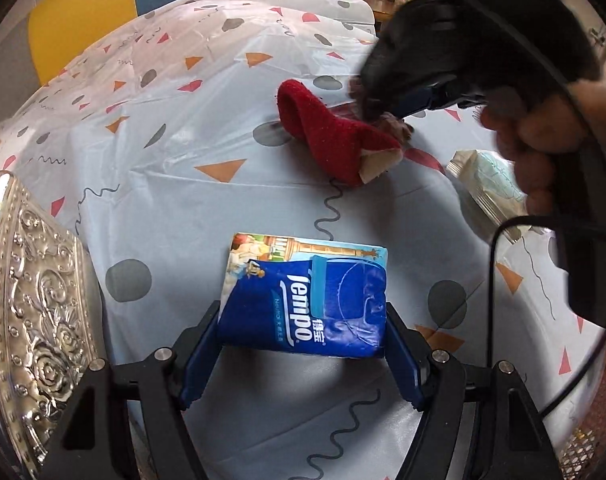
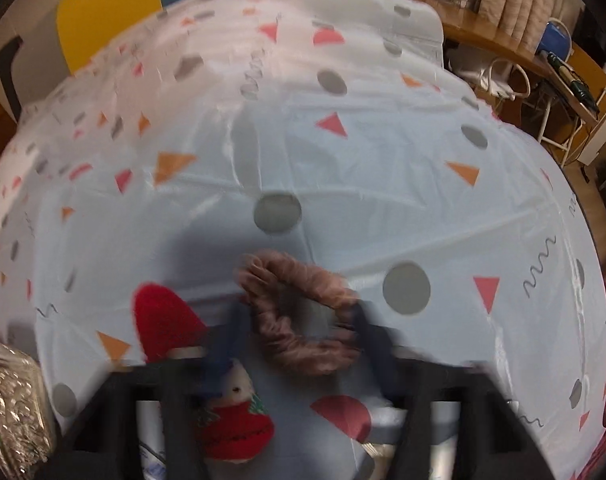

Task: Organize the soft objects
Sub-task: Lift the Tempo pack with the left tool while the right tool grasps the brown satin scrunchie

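My left gripper (image 1: 303,324) is shut on a blue Tempo tissue pack (image 1: 307,296) and holds it over the patterned tablecloth (image 1: 183,184). A red Santa-hat plush (image 1: 331,136) lies further back; it also shows in the right wrist view (image 2: 167,320). My right gripper (image 2: 299,320) is open around a pinkish-brown scrunchie (image 2: 299,312) lying on the cloth; the view is blurred. In the left wrist view the right gripper (image 1: 387,116) hovers by the plush, with the person's hand behind it. A small plush figure in red (image 2: 239,424) lies beneath the right gripper.
An embossed silver tray (image 1: 35,320) stands at the left edge; it also shows in the right wrist view (image 2: 11,400). A pale tissue packet (image 1: 487,184) lies at the right. A cable (image 1: 499,280) hangs from the right gripper. Shelves and chairs stand beyond the table.
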`<state>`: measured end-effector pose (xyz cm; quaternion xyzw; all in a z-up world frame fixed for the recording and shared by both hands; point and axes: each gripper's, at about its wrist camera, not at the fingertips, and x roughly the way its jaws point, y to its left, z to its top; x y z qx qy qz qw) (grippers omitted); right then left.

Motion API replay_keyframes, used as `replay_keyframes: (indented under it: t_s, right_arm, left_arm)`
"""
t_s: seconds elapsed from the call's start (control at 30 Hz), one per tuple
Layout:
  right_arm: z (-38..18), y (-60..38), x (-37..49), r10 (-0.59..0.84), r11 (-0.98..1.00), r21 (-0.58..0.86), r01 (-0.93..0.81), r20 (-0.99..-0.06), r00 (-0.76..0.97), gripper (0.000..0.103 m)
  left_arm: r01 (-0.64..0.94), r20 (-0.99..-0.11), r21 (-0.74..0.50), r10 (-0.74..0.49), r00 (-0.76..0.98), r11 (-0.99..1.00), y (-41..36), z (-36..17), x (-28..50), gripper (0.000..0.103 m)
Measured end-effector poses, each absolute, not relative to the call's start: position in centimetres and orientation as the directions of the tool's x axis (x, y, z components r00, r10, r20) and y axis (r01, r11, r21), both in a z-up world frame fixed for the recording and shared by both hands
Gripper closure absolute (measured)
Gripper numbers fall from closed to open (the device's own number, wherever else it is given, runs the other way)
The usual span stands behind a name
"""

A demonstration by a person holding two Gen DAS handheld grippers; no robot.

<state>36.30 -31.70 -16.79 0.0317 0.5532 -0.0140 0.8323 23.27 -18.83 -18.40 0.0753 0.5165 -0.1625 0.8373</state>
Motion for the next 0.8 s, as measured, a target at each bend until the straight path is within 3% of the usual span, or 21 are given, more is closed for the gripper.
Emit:
replay_keyframes:
  t_s: [0.1,0.37,0.8]
  right_arm:
    - [-15.8,-32.7,34.5,0.034,0.996,0.063,0.06,-0.918,0.396,0.095]
    - [-11.1,-33.2,25.8,0.16,0.983,0.183,0.007,-0.877,0.454,0.094]
    - [-17.5,-32.1,21.3,0.121,0.987,0.147,0.066,-0.946,0.299,0.095]
  left_arm:
    - [0.349,-0.884,-0.038,-0.194,0.425,0.936,-18.8,-18.4,22.8,0.028]
    - [0.32,-0.897,-0.048,-0.182,0.404,0.946,-18.5,-17.9,22.3,0.029]
    - [0.328,-0.852,-0.11,-0.259,0.456,0.938,-17.9,-12.1,21.4,0.03]
